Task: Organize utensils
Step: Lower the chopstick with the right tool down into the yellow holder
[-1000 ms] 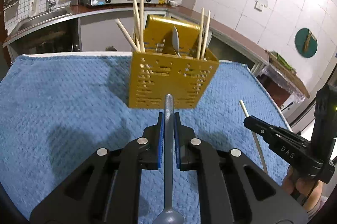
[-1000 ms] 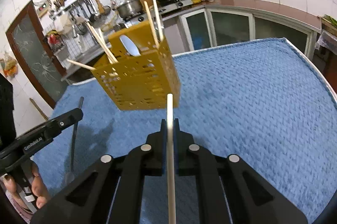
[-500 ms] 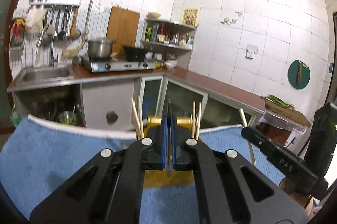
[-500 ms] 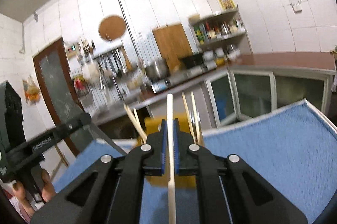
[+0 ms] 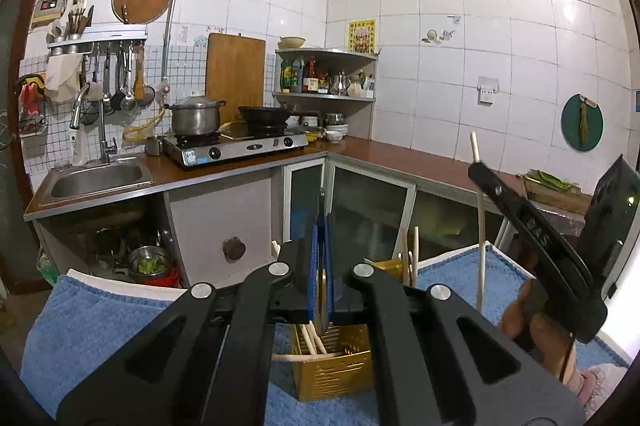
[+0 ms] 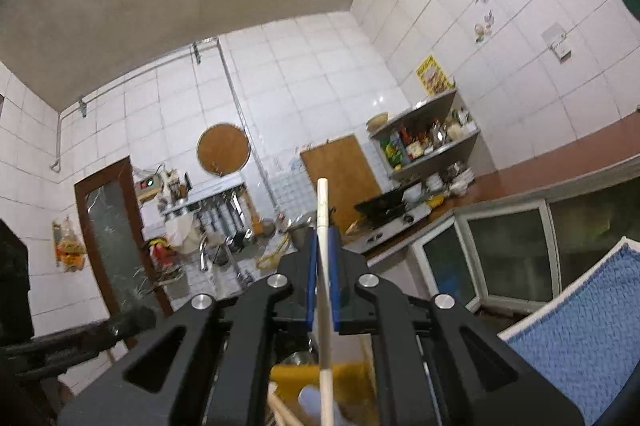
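Note:
My left gripper (image 5: pixel 320 222) is shut on a thin metal spoon (image 5: pixel 321 318), held edge-on between the blue pads. Right below it stands the yellow perforated utensil holder (image 5: pixel 340 374) with several chopsticks, on the blue towel (image 5: pixel 100 326). To the right, my right gripper (image 5: pixel 478 172) holds a pale chopstick (image 5: pixel 482 246) nearly upright beside the holder. In the right wrist view the right gripper (image 6: pixel 323 242) is shut on that chopstick (image 6: pixel 322 202), with the holder (image 6: pixel 288 378) low between its arms. The left gripper (image 6: pixel 100 334) is a dark blur at the lower left.
Behind the table runs a counter with a sink (image 5: pixel 96 178), a gas stove (image 5: pixel 236 146) bearing a pot and a pan, and glass cabinet doors (image 5: pixel 368 210). A person's hand (image 5: pixel 532 330) grips the right tool. The towel's corner (image 6: pixel 580 346) lies at the right.
Both grippers have risen and tilted upward with their utensils. The views swung from the towel to the kitchen walls, and the holder now sits low under the jaws.

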Available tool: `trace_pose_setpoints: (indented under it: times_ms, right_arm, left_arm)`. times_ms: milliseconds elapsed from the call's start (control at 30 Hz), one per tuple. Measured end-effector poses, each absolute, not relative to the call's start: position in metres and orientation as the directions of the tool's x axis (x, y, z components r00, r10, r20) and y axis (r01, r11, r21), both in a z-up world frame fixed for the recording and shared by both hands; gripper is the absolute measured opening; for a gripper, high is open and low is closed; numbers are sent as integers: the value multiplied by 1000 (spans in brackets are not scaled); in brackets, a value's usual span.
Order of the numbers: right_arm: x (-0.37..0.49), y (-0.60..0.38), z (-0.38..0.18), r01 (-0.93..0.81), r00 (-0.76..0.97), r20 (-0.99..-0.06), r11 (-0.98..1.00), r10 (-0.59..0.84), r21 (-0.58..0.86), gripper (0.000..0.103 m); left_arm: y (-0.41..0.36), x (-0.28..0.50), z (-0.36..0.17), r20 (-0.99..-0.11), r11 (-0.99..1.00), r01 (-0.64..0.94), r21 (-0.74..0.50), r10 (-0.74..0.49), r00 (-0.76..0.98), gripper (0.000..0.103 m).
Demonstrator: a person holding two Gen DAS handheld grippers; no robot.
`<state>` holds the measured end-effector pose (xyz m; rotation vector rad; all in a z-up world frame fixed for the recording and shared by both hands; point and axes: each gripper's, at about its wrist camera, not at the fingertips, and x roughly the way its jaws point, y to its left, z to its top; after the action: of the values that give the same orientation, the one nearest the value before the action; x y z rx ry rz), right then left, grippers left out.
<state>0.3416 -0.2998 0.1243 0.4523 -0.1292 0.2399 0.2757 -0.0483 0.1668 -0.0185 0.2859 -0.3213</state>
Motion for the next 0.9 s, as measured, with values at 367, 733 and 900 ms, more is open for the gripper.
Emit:
trace_pose_setpoints:
  times_ms: [367,733,900]
  right_arm:
    - [356,-272,135,-245,945,290,918,153,313,6]
    - [372,-265,127,-233,950,267,938,162,256,6]
    - [372,-268,132,-242,954,237,934,181,262,6]
  left_arm:
    - [-58,308,135,-352,946,324,-23,-312,883,2]
    - [-61,319,111,-387,940,339,-41,-328,862,2]
    - [-62,325,101,-409,940,337,-49,-327,852,3]
